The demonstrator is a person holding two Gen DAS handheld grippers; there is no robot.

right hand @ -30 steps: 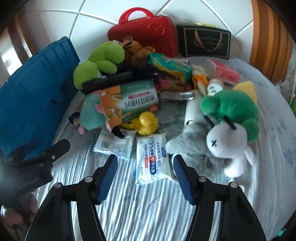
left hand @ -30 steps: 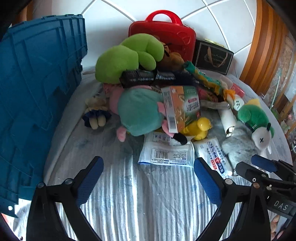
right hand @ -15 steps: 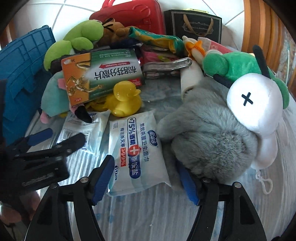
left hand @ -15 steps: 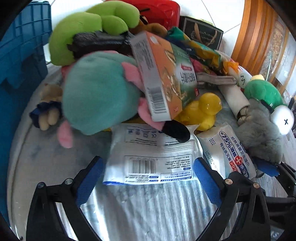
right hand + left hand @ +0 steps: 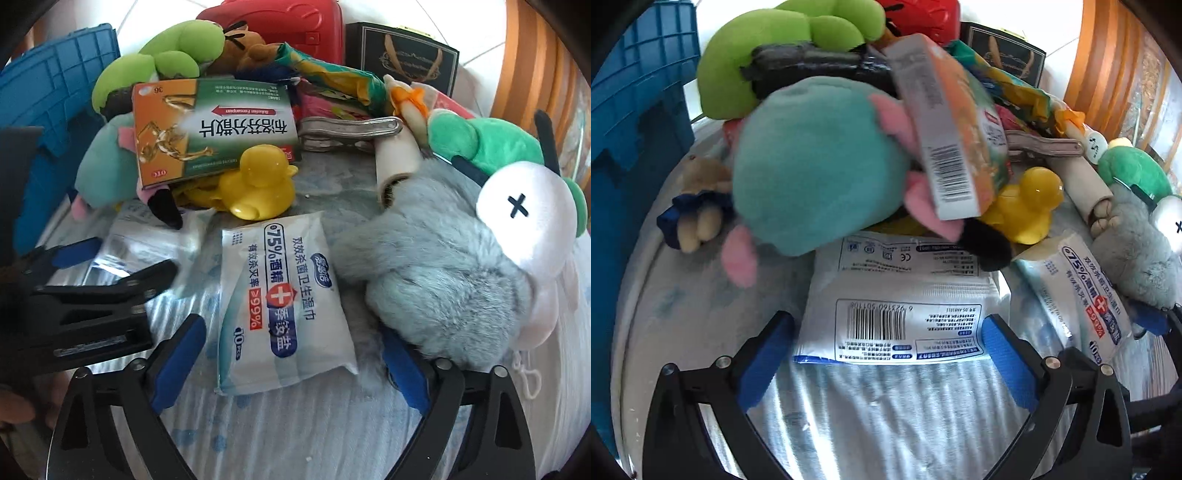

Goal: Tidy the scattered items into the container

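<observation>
A pile of toys and packs lies on a striped cloth. My left gripper [image 5: 888,356] is open and low over the cloth, its blue pads on either side of the near edge of a flat white barcode pack [image 5: 897,314]. My right gripper [image 5: 291,367] is opening its jaws around the near end of a wet-wipes pack [image 5: 284,295], and the pads do not press on it. Its right finger is pushed into a grey furry toy [image 5: 443,277]. The blue crate [image 5: 628,110] stands at the left, also seen as the blue crate [image 5: 55,103] in the right wrist view.
Behind the packs lie a teal plush [image 5: 812,177], an orange-green medicine box [image 5: 210,125], a yellow duck [image 5: 262,184], a lime plush [image 5: 768,44] and a green-and-white plush [image 5: 524,214]. A red case [image 5: 295,22] and a black gift bag [image 5: 402,55] stand at the back.
Both grippers have sunk toward the cloth and closed in on the pile. The right jaws have spread wider around the wipes pack. The left pads now flank the barcode pack.
</observation>
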